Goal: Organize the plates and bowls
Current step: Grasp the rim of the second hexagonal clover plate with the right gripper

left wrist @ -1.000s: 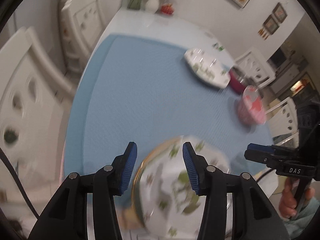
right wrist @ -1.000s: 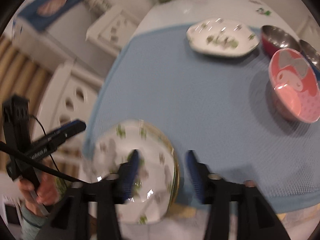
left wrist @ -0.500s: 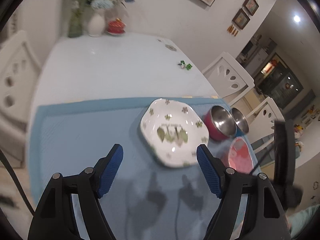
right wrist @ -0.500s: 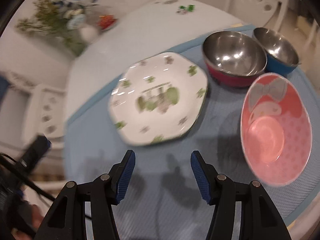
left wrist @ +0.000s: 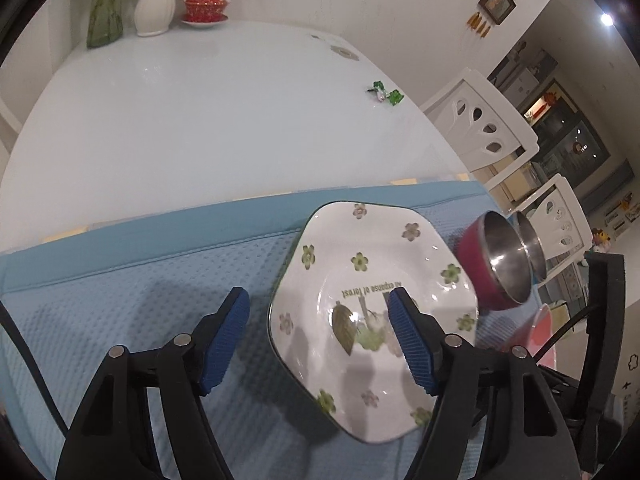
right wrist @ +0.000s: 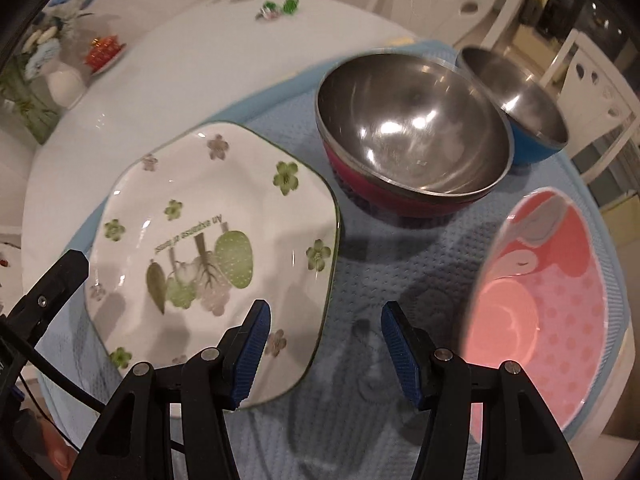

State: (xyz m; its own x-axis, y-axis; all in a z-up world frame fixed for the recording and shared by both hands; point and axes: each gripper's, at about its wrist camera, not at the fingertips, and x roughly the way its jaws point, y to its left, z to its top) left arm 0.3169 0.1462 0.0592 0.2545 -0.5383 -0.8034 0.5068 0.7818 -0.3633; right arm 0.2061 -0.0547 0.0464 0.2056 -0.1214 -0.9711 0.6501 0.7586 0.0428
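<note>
The white flowered plate [left wrist: 372,316] lies flat on the blue mat [left wrist: 120,292] that covers the near part of the white counter [left wrist: 208,112]. Its printed writing sits upside down in both views; "An expanse of forest" can be read in the left wrist view, above a drawing of green leaves and roots. The left tongs [left wrist: 318,338] hang wide open and empty over the plate's left rim, one blue pad over the mat, the other over the plate's middle. The right tongs [right wrist: 322,350] are also spread open, gripping nothing, straddling the plate's right edge [right wrist: 216,240], with one pad over the plate and the other over bare mat.

Just right of the plate stands a steel bowl with a red outside [right wrist: 412,136], and touching behind it a smaller steel bowl with a blue outside [right wrist: 516,100]. A pink bowl [right wrist: 552,300] with a dotted pattern sits nearer, well right of the plate.

At the counter's far end are a white vase [left wrist: 154,0], a green glass vase [left wrist: 105,12] and a red lidded cup [left wrist: 206,6]. Green-wrapped sweets [left wrist: 386,94] lie on the bare counter. White chairs [left wrist: 484,124] stand alongside
</note>
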